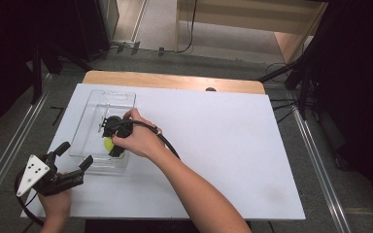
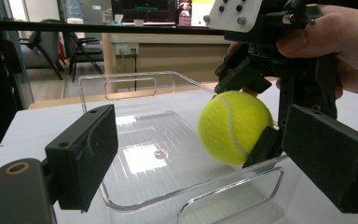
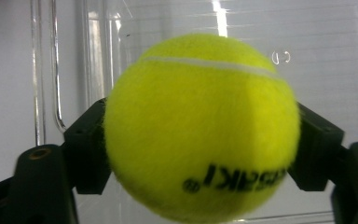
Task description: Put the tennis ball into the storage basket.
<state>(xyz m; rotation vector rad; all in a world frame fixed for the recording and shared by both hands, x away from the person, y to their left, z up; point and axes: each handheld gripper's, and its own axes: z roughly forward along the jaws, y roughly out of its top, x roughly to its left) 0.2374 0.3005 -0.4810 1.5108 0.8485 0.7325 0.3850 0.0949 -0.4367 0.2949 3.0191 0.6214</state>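
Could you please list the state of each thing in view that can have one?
Tennis ball: between the right gripper's fingers, over the inside of the tray.
Clear plastic tray: upright on the table, no lid; only the ball is over it.
Right gripper: reaching into the tray, fingers on either side of the ball; whether they press it I cannot tell.
Left gripper: open, holding nothing, at the tray's near end.

The tennis ball (image 3: 200,126) is bright yellow-green with a white curved seam and black printed lettering. The tray (image 2: 135,88) is clear, colourless plastic with fine ribbing across its floor. Both grippers (image 1: 75,158) have black jaws; the left one bears a pale grey plate with dark dots. The table (image 1: 233,145) is white, edged in light wood.
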